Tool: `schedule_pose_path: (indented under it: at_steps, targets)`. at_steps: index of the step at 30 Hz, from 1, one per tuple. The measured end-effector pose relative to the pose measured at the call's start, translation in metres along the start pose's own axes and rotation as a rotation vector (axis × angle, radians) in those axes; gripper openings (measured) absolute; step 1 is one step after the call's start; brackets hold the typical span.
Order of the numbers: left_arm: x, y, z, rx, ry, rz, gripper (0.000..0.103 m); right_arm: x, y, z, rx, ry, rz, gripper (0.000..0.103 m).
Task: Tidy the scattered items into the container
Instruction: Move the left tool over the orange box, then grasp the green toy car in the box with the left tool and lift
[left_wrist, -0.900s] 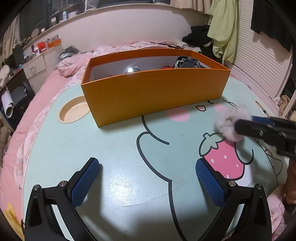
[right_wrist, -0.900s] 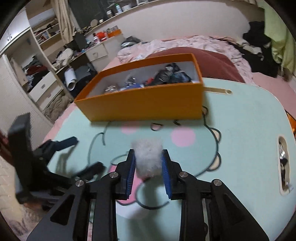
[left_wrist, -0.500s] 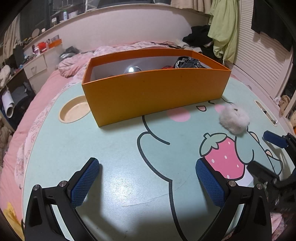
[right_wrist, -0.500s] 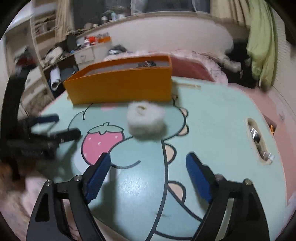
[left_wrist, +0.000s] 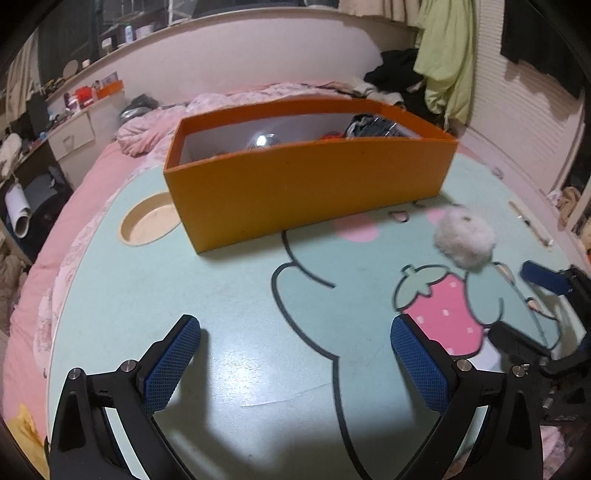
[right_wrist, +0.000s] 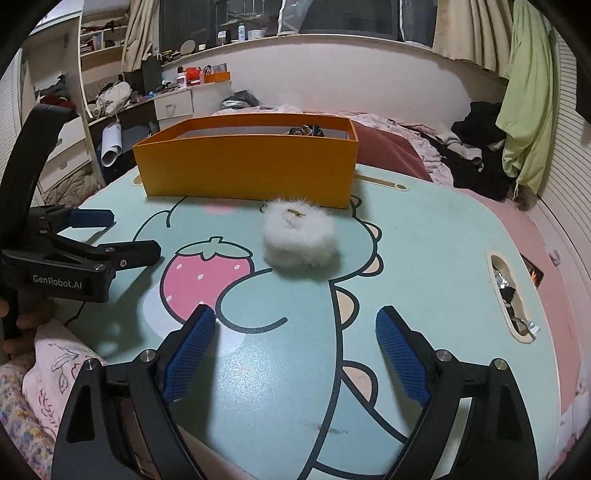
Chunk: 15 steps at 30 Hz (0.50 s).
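A: Fluffy white scrunchie (right_wrist: 298, 232) lying loose on the bench (right_wrist: 424, 236), just short of the orange box (right_wrist: 247, 168), near its right end. Small gold fitting showing on top. Not held by anything.

B: Noted. Box contents?

A: Dark bundled items and something shiny inside, seen from the left view; box (left_wrist: 310, 184) open-topped, long side facing both cameras. Probably set that way for easy drops over the near wall.

B: Grippers?

A: Right gripper (right_wrist: 295, 354) spread wide, empty, low over the bench, scrunchie ahead of it and roughly centred between the blue pads (right_wrist: 190, 350). Left gripper (left_wrist: 295, 365) likewise wide and empty, facing the box, scrunchie (left_wrist: 464, 236) off to its right. Each gripper visible at the edge of the other's view.

B: Reading of it?

A: Likely lined up for a pick by the right side: wide spread suits the soft bulk. Scrunchie well placed for a short lift over the wall. Soft fur apt to compress and slip if pinched at the edge only; deeper bite advisable.

B: Anything else on the bench?

A: Round recess (left_wrist: 149, 223) left of the box, slot (right_wrist: 511, 291) at the right edge with odds in it.
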<state>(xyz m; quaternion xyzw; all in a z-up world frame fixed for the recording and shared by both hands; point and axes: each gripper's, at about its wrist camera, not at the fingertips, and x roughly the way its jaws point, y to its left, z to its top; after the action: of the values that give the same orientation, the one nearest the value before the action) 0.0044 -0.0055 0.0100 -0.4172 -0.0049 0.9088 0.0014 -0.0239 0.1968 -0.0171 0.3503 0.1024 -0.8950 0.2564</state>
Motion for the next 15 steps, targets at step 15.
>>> schedule_pose_path:
  at_steps: [15]
  targets:
    - [-0.012,-0.034,0.133,0.111,-0.012,-0.023,0.103,-0.002,0.001,0.001,0.003,0.003,0.012,0.089]
